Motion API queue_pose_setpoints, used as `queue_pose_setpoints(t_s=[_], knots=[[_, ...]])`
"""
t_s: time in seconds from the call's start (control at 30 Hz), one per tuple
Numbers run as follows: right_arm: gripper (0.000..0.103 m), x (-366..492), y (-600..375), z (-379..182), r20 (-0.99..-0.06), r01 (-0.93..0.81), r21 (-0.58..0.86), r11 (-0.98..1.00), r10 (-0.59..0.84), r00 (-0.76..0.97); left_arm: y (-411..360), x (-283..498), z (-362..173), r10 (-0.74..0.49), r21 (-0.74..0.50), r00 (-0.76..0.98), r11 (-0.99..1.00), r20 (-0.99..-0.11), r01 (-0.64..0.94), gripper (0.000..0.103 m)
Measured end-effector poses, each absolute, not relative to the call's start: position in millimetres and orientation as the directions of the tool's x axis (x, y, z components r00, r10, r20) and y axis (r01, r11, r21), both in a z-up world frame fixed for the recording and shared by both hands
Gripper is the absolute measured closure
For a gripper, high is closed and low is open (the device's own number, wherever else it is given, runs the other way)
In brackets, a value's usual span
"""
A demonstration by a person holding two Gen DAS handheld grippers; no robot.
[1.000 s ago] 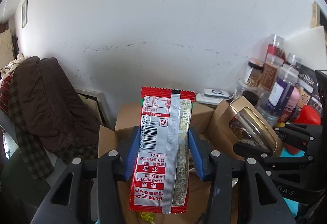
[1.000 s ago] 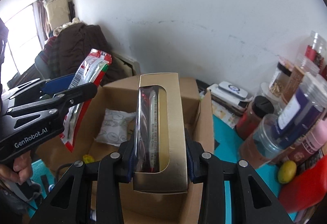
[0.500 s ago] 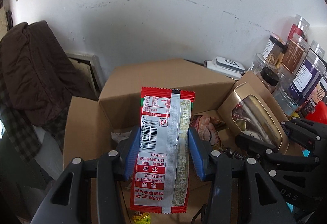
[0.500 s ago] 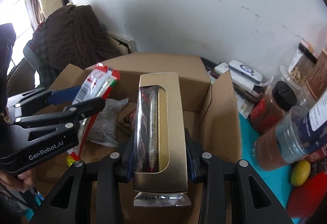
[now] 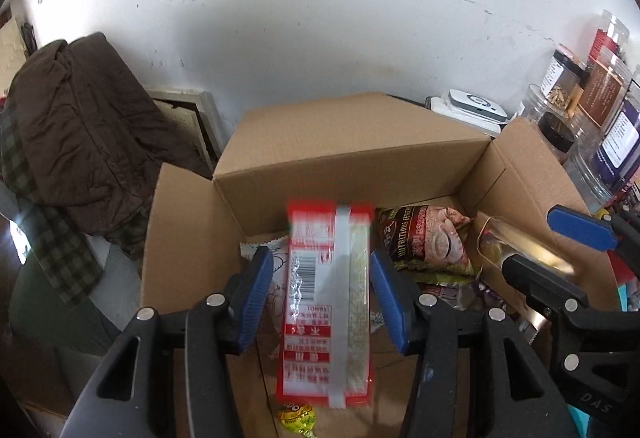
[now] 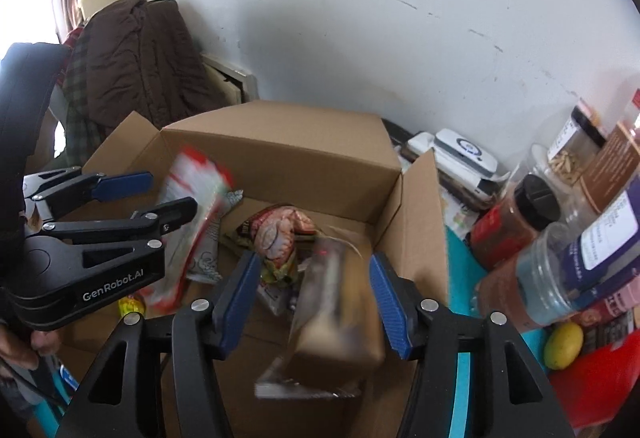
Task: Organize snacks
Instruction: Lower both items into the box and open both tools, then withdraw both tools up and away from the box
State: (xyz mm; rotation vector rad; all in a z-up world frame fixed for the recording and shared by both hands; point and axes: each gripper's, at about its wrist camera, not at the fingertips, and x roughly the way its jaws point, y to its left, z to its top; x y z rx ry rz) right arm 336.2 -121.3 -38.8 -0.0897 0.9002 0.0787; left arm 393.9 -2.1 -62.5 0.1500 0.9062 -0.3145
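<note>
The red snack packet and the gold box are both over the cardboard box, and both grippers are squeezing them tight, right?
Not quite. Both are over the cardboard box, but neither is squeezed. The left gripper has just been opening, its pads clear of the red snack packet in the left wrist view. The right gripper has let go of the gold box too.

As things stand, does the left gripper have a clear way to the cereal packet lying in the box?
Probably not yet: the red snack packet hangs blurred between the open left gripper, its jaws just opening, low in the cardboard box. The cereal packet lies uncovered beside it.
</note>
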Motion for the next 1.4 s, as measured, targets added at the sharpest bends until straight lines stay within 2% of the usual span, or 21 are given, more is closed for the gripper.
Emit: queue_pose_setpoints(t_s=[0.4,0.87,1.1,1.4], knots=[[0.046,309,-125,5,-0.729,-0.075,-0.064,0.995,0.005,0.685,4,366,-13,-0.244,-0.02,0.638,0.941,-0.731,0.338,0.052],[0.046,247,-118,77,-0.613,-0.051,-0.074,0.996,-0.005,0.79,16,301,67,-0.3,-0.026,0.734,0.933,-0.609,0.359,0.052],[0.046,210,-112,93,-0.575,-0.047,-0.077,0.996,-0.006,0.818,25,258,87,-0.314,-0.019,0.763,0.929,-0.564,0.369,0.052],[0.046,162,-101,90,-0.562,-0.057,-0.057,0.997,0.015,0.827,35,204,87,-0.32,-0.009,0.775,0.926,-0.544,0.376,0.052]])
